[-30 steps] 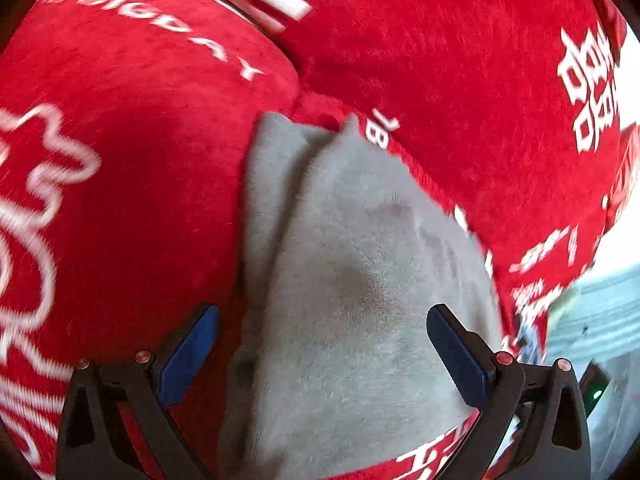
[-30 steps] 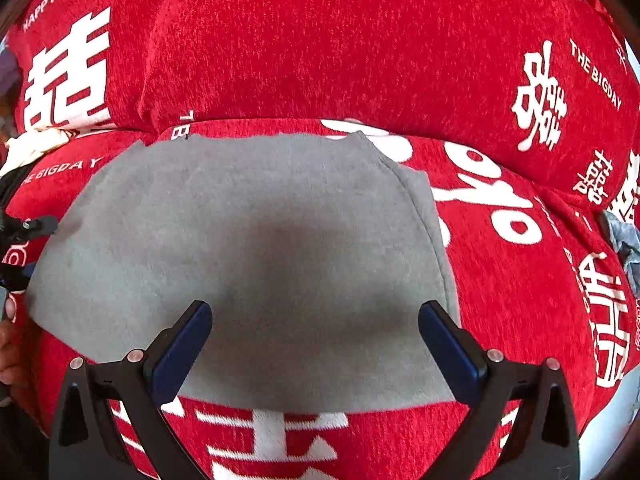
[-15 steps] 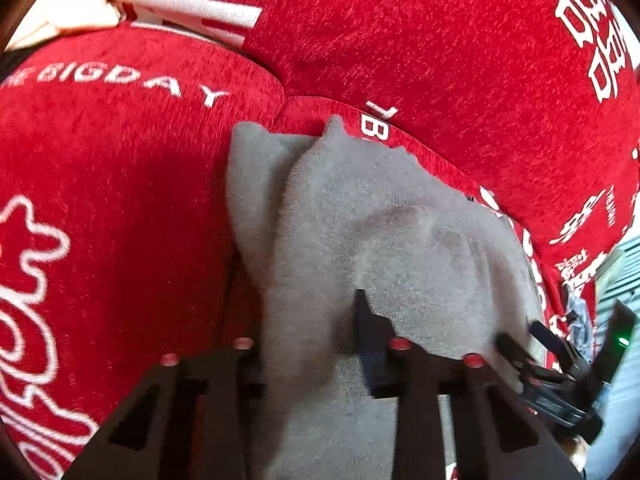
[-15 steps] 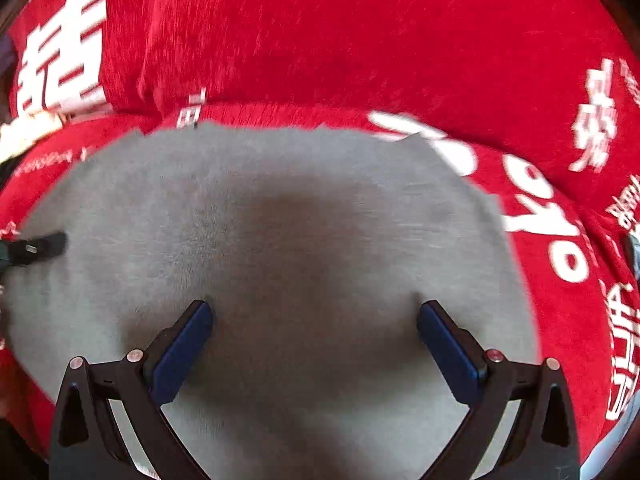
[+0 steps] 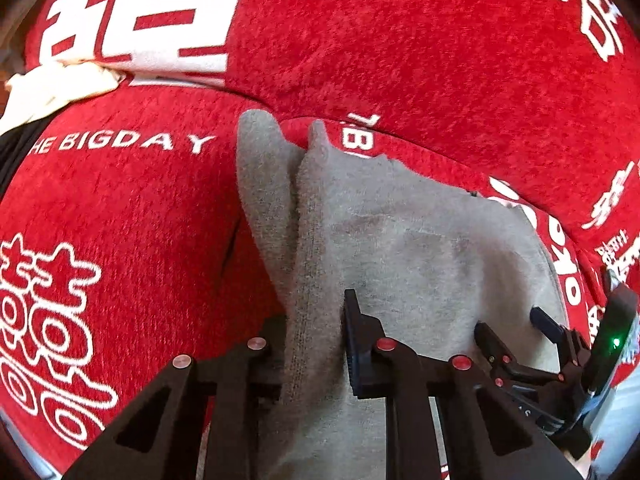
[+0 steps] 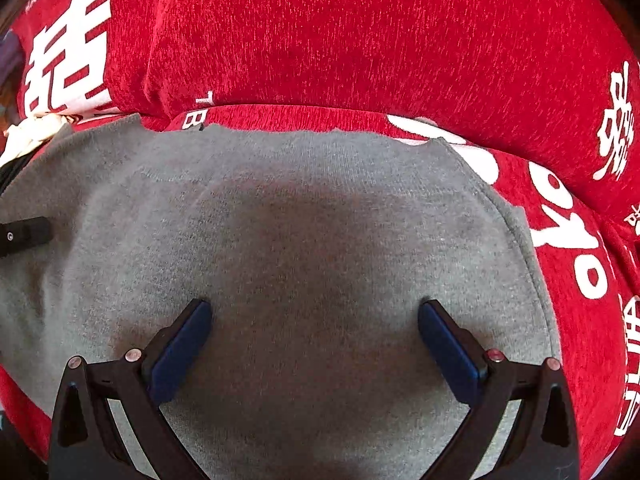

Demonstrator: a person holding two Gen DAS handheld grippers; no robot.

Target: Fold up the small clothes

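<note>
Clamped just now: left hand-held gripper (image 5: 316, 344) closed on raised fold of grey cloth (image 5: 400, 248). Right hand-held gripper (image 6: 314, 320) released, tips pressing cloth flat on red sofa cover (image 6: 360, 40).

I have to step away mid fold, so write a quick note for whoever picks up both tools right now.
Left tool: its jaws have just been closing and are now clamped on a bunched edge of the grey garment, which rises in a ridge from the pinch.
Right tool: open, tips pressing down on the flat middle of the garment, gripping nothing.
The garment lies on the red printed sofa cover, mostly spread flat.
Done: edge picked up. Left: carry that edge across to make the fold, then smooth and finish folding.
</note>
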